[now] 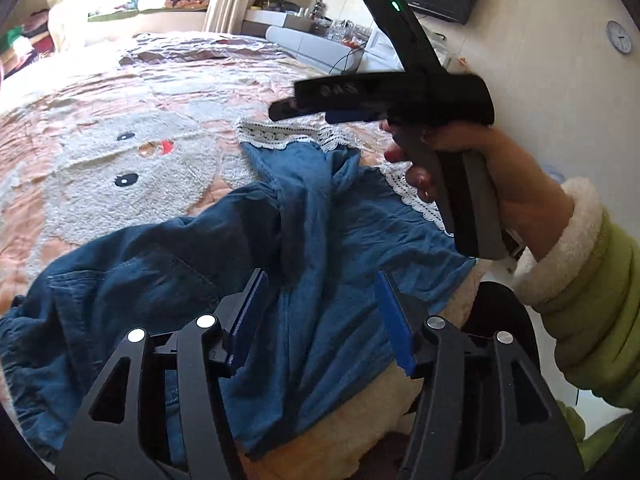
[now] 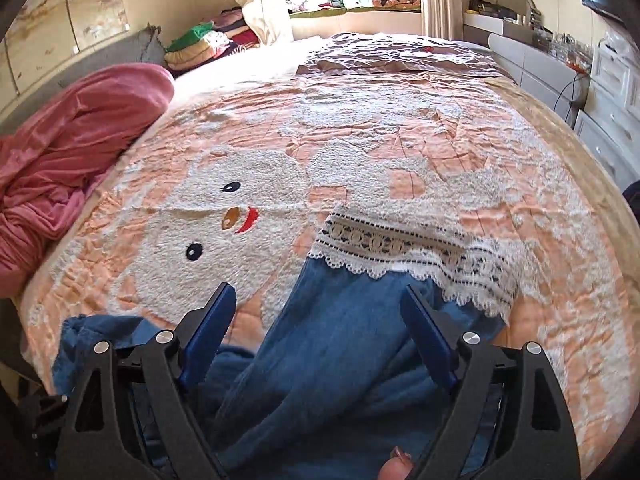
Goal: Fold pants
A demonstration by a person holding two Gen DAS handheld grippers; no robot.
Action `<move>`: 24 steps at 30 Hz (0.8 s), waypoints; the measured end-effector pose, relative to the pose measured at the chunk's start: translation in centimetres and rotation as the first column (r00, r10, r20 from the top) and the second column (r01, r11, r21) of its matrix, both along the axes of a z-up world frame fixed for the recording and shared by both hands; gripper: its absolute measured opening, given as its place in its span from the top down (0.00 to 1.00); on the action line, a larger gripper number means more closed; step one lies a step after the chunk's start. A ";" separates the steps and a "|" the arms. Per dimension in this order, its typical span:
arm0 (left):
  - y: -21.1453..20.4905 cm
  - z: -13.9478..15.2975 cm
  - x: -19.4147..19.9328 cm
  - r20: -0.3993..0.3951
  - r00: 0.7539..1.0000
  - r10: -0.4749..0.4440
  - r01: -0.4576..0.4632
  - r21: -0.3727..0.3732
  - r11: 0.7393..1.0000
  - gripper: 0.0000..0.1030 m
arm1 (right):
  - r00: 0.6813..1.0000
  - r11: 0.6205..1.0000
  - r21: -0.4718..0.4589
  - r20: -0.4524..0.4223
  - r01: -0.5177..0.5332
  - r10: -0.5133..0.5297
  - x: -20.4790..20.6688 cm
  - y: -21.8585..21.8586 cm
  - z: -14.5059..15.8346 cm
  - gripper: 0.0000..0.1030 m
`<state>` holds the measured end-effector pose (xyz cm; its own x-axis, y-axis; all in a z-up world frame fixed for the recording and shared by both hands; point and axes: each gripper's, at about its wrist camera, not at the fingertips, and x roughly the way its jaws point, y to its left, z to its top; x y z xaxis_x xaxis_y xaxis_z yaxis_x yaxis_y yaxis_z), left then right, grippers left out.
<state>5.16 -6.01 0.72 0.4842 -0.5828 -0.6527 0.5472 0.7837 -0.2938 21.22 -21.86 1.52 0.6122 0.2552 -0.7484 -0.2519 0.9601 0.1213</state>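
Your left gripper and right gripper hung with fingers apart, gripping nothing, above the pants on the bed.

Pants: soft blue denim-like cloth, matt, creased, hems edged with white openwork lace. Bedspread: peach quilted cloth, crinkled, with raised white nubby towelling patches forming a bear face, features embroidered. Pink blanket: smooth, limp knit, faint sheen. Left gripper: matt black plastic arms, bright metal pivot pins, blue ribbed rubbery pads. Right gripper looked alike; seen from the left wrist, its grip was matt grey and black. Sleeve: green quilted fabric, cream fleecy cuff. Wall clock: glossy face.
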 end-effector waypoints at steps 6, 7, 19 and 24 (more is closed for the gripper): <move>-1.4 -2.7 1.0 -0.075 0.997 0.032 -0.028 0.057 0.998 0.54 | 0.994 0.986 -0.165 -0.105 0.012 -0.029 6.8 3.3 -3.3 0.18; -1.4 -3.0 1.1 -0.085 0.996 0.036 -0.032 0.053 0.998 0.54 | 0.992 0.984 -0.179 -0.115 0.021 -0.042 7.8 3.5 -3.8 0.18; 0.1 -4.3 2.7 -0.094 0.995 0.038 -0.036 0.019 0.999 0.61 | 0.987 0.995 -0.032 -0.123 0.099 -0.102 9.0 -1.7 -3.2 0.93; -0.6 -3.8 3.8 -0.090 0.996 0.019 -0.021 -0.015 1.000 0.67 | 0.986 0.979 0.121 -0.037 0.164 -0.161 4.4 -8.3 1.7 0.93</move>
